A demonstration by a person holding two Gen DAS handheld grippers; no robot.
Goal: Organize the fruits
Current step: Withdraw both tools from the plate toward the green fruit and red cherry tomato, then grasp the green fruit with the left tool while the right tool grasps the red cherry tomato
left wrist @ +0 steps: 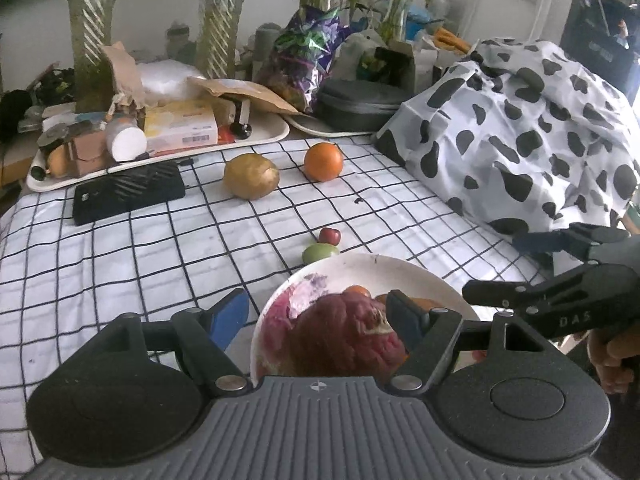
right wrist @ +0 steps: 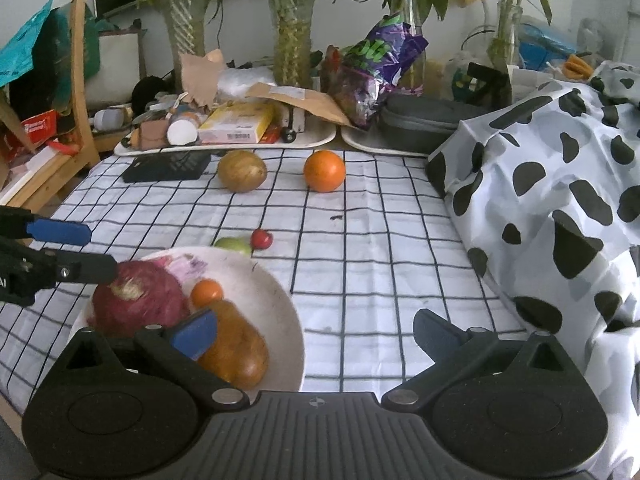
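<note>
A white bowl (right wrist: 280, 292) sits at the front of the checked cloth, also in the left wrist view (left wrist: 400, 268). It holds a dark red round fruit (right wrist: 140, 300), a small orange fruit (right wrist: 206, 292) and a brown oblong fruit (right wrist: 236, 352). Behind the bowl lie a small green fruit (left wrist: 318, 253) and a small red one (left wrist: 329, 235). Farther back lie a yellow-brown fruit (left wrist: 251, 176) and an orange (left wrist: 323, 161). My left gripper (left wrist: 320, 316) is open over the bowl's left rim. My right gripper (right wrist: 316, 332) is open, its left finger over the bowl.
A black flat box (left wrist: 128, 192) lies at the back left of the cloth. White trays (left wrist: 256, 140) with boxes and clutter line the back, with plant vases behind. A cow-print cloth (left wrist: 520, 132) covers a bulky mound at the right.
</note>
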